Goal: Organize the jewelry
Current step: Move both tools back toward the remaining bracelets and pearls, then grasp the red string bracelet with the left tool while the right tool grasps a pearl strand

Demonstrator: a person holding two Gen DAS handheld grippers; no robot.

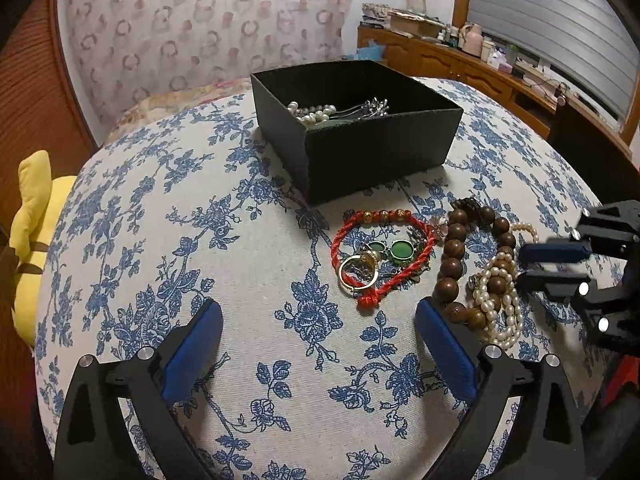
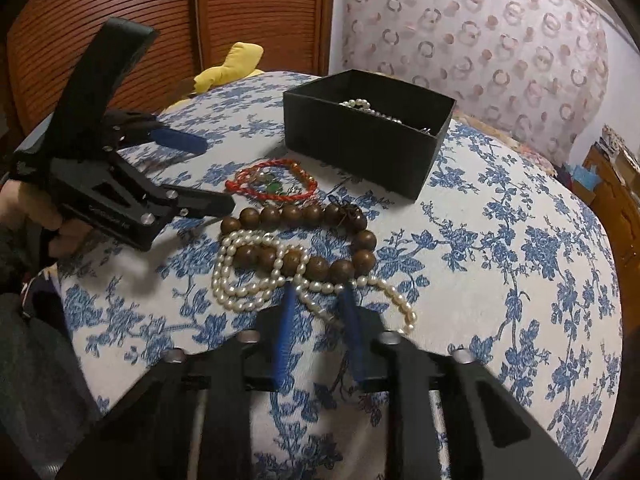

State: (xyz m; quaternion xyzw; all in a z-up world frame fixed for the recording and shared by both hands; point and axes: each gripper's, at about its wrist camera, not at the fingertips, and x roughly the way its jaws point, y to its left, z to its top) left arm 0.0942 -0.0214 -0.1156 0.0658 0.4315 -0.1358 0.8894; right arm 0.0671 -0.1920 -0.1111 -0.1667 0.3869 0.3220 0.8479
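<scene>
On the blue-flowered cloth (image 1: pixel 192 208) lies a heap of jewelry: a red cord bracelet (image 1: pixel 340 236), green round pieces (image 1: pixel 398 251), a gold ring (image 1: pixel 358 276), a brown wooden bead bracelet (image 1: pixel 454 248) and a pearl necklace (image 1: pixel 496 304). Behind them stands a black box (image 1: pixel 360 152) holding pearls and a silver hairpin. My left gripper (image 1: pixel 319 306) is open wide just in front of the heap, with nothing between its fingers. My right gripper (image 2: pixel 318 292) is closed narrowly on a strand of the pearl necklace (image 2: pixel 240 292), beside the wooden beads (image 2: pixel 292 213).
A yellow plush toy (image 1: pixel 36 216) sits off the table's left edge. A wooden slatted door (image 2: pixel 240 12) is behind it, and a cluttered wooden dresser (image 1: pixel 460 60) stands at the far right. A hand (image 2: pixel 44 216) holds the left gripper (image 2: pixel 218 174).
</scene>
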